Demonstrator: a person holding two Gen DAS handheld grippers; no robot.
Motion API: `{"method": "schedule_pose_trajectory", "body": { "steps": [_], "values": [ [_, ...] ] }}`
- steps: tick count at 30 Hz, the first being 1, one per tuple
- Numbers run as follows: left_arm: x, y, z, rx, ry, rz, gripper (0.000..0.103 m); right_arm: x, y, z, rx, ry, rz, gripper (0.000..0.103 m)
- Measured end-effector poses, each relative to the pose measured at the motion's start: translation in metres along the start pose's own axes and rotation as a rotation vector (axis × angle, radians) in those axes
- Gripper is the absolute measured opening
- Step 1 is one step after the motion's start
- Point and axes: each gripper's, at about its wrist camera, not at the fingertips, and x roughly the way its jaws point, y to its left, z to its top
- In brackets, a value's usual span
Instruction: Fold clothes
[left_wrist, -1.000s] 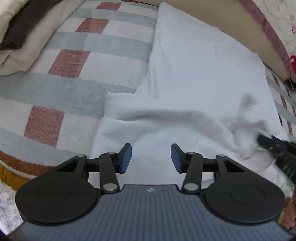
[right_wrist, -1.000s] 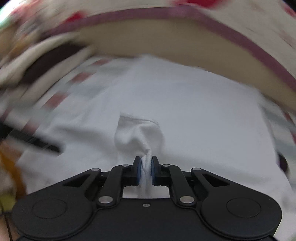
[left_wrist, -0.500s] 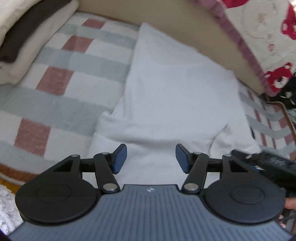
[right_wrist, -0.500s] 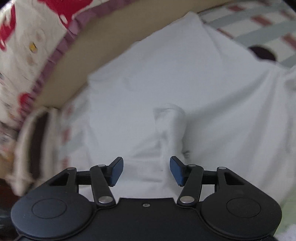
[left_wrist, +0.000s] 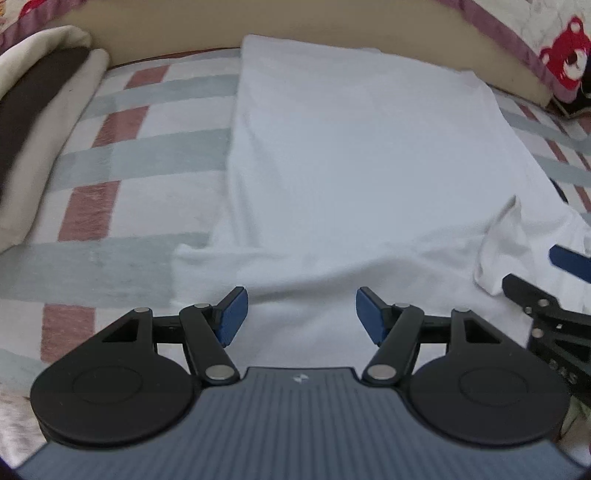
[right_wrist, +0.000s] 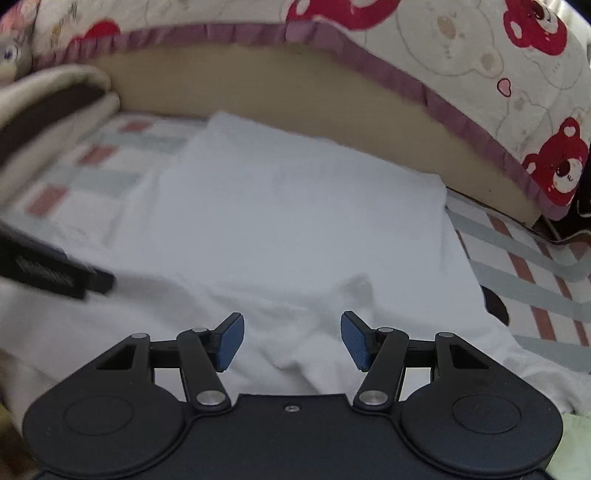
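Far to the left of the left claw (left_wrist: 300, 314), a folded stack of cream and dark brown fabric (left_wrist: 33, 122) rests at the edge of the bed. A plaid blanket with pale grey-green and dusty red bands (left_wrist: 129, 177) covers the surface ahead and to the left of that claw. The left claw hangs low over the near part of a white cotton garment (left_wrist: 351, 155), its blue-padded fingers (left_wrist: 231, 317) spread wide apart with nothing between them. The garment lies spread out straight ahead of both claws, reaching away toward a tan upholstered backrest (left_wrist: 332, 33); its left edge is folded under in a straight line, and a sleeve sticks out just ahead and to the left of the left claw.

To the right of the left claw, a small peak of white cloth (left_wrist: 506, 236) stands up from the garment, just beside the tip of the right claw (left_wrist: 546, 280), which enters from the frame's right edge. In the right wrist view, the right claw (right_wrist: 291, 341) is also splayed open and empty, hovering over rumpled folds of the garment (right_wrist: 295, 221). Beyond the backrest (right_wrist: 258, 88), a cream cover with a purple frill and red bear prints (right_wrist: 480, 55) runs across the top and off to the right of this claw. The blurred body of the left claw (right_wrist: 48, 271) shows at this view's left edge.
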Motion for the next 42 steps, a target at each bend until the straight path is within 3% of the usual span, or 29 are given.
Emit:
{"method": "schedule_pose_trajectory", "body": {
  "steps": [6, 7, 8, 9, 10, 15, 18, 21, 24, 33, 39, 42],
  "values": [
    [0.008, -0.019, -0.011, 0.002, 0.038, -0.045, 0.065, 0.049, -0.046, -0.011, 0.265, 0.225, 0.109, 0.058],
    [0.009, -0.020, -0.014, 0.000, 0.038, -0.043, 0.065, 0.049, -0.049, -0.011, 0.274, 0.212, 0.114, 0.049],
    [0.010, -0.022, -0.018, 0.005, 0.040, -0.030, 0.065, 0.049, -0.051, -0.011, 0.270, 0.201, 0.112, 0.029],
    [0.011, -0.024, -0.021, 0.011, 0.041, -0.015, 0.065, 0.047, -0.052, -0.008, 0.248, 0.192, 0.098, 0.016],
    [0.011, -0.025, -0.024, 0.020, 0.039, 0.003, 0.065, 0.046, -0.052, -0.005, 0.237, 0.178, 0.083, 0.011],
    [0.006, -0.033, -0.029, 0.056, 0.003, 0.044, 0.065, 0.017, -0.067, 0.007, 0.263, 0.075, 0.065, 0.010],
    [0.003, -0.034, -0.028, 0.050, -0.022, -0.004, 0.065, 0.002, -0.079, 0.012, 0.278, 0.027, 0.052, 0.010],
    [0.001, -0.034, -0.027, 0.028, -0.043, -0.061, 0.065, 0.000, -0.092, 0.013, 0.356, 0.024, 0.085, 0.010],
    [0.005, -0.035, -0.028, 0.019, -0.029, -0.039, 0.066, 0.000, -0.099, 0.008, 0.416, 0.039, 0.085, 0.010],
    [0.003, -0.020, -0.030, -0.066, -0.006, -0.072, 0.066, 0.005, -0.088, 0.007, 0.351, 0.042, 0.024, 0.010],
    [0.003, -0.019, -0.030, -0.067, 0.043, -0.053, 0.070, -0.030, -0.094, 0.014, 0.301, -0.048, -0.007, 0.010],
    [0.002, -0.020, -0.030, -0.055, 0.077, -0.052, 0.070, -0.032, -0.100, 0.013, 0.289, -0.026, 0.044, 0.010]
  ]
}}
